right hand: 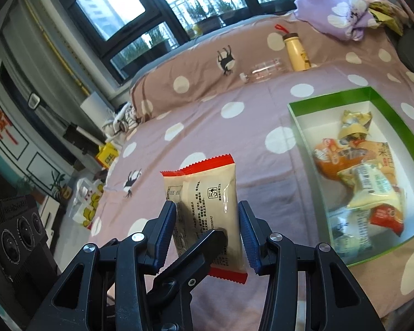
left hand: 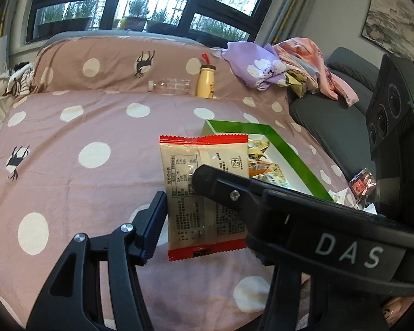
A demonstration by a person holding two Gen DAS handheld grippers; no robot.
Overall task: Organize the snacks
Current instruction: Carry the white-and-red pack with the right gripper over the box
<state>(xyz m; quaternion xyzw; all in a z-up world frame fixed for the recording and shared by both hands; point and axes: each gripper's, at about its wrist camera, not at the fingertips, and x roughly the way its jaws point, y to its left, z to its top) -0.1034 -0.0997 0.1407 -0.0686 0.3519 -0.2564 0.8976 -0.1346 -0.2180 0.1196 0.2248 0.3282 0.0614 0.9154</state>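
A beige snack packet (right hand: 207, 207) with red crimped ends is held upright at lower centre of the right wrist view, clamped between the blue pads of the right gripper (right hand: 207, 229), above a pink polka-dot bedspread (right hand: 207, 115). In the left wrist view, the same packet (left hand: 204, 193) is seen at centre, pinched by the left gripper (left hand: 179, 193), whose right finger is laid across the packet's face. A green-rimmed box (right hand: 328, 93) is seen at the right of the right wrist view, with several wrapped snacks (right hand: 358, 171) lying inside. At upper centre, a yellow bottle (right hand: 295, 52) is stood against a pillow (right hand: 179, 63), beside a clear bottle (right hand: 262, 73) laid flat.
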